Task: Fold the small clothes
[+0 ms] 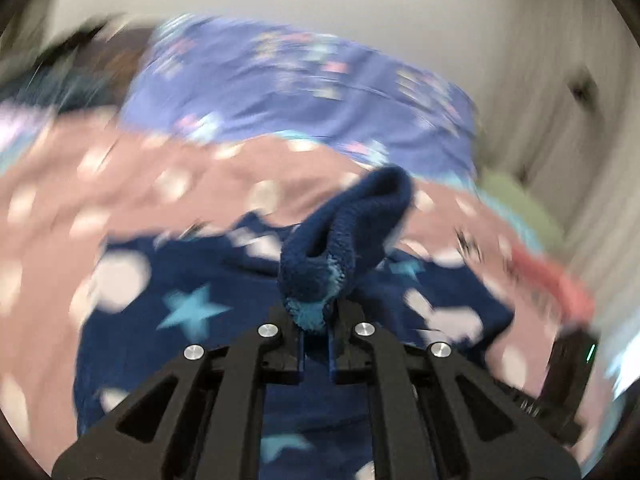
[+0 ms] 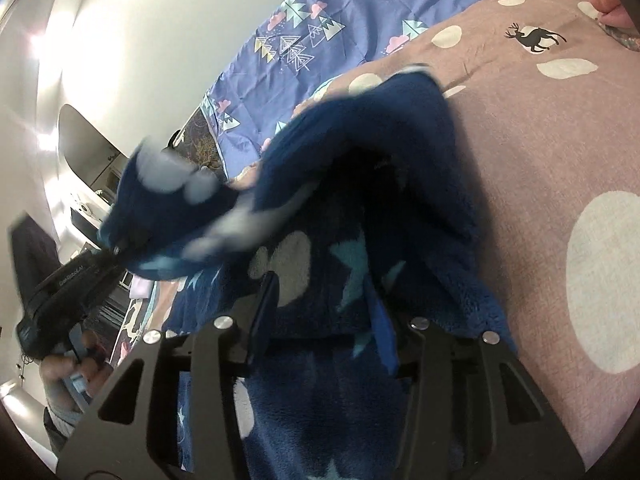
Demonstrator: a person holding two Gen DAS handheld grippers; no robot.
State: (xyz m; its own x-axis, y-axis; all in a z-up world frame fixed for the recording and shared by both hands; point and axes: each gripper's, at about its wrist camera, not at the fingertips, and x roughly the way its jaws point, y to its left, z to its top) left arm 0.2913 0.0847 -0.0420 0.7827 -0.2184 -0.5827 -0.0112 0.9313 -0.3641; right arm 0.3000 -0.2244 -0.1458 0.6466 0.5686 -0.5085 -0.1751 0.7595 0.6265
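Navy star-print fleece garment (image 1: 224,280) on a pink dotted bedsheet (image 2: 540,128).
Left gripper (image 1: 316,322) clamped on a raised fold; right gripper (image 2: 324,300) jaws apart around fleece.

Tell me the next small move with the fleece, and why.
Probably carry the left gripper across to lay its pinched corner over the fleece. That gripper is shut on a raised fold, while the right gripper straddles the flat part on the bed, jaws apart.

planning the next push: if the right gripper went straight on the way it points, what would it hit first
Most likely the navy fleece: it already lies between the fingers of the right gripper and rises as a fold just ahead. How near that fold is stays unclear.
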